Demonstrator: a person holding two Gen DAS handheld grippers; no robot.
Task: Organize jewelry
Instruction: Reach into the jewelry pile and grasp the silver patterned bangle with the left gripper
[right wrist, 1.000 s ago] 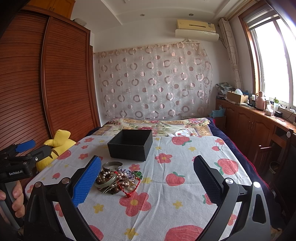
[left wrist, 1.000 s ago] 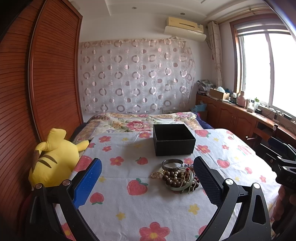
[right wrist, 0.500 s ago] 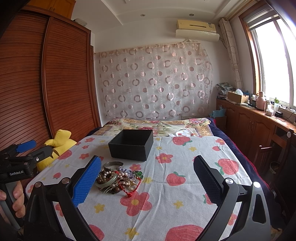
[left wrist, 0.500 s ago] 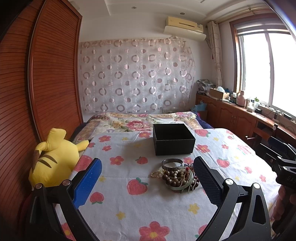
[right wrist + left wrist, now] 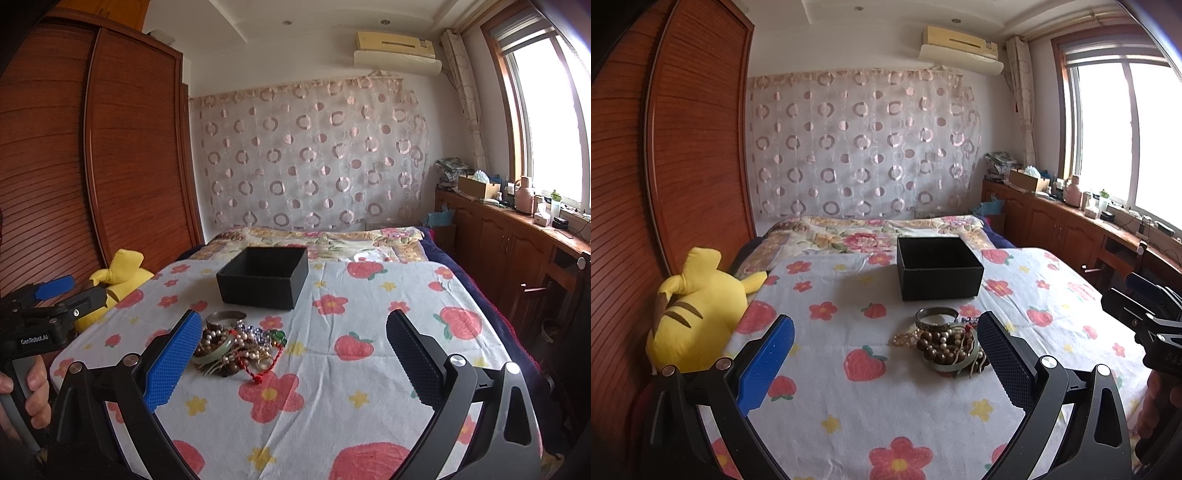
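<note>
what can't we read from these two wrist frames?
- Box floor: both views, near wall hides it; contents unknown.
- Jewelry pile: tangled, pieces too small to count; in the right view the blue finger covers its left edge, in the left view the black finger covers its right edge.
- Plush: right view, partly behind the left gripper.
- Counter items: too small, window glare.

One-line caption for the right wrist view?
Open right gripper hovers over a flowered bedspread, jewelry pile near its left finger, open black box beyond.
</note>
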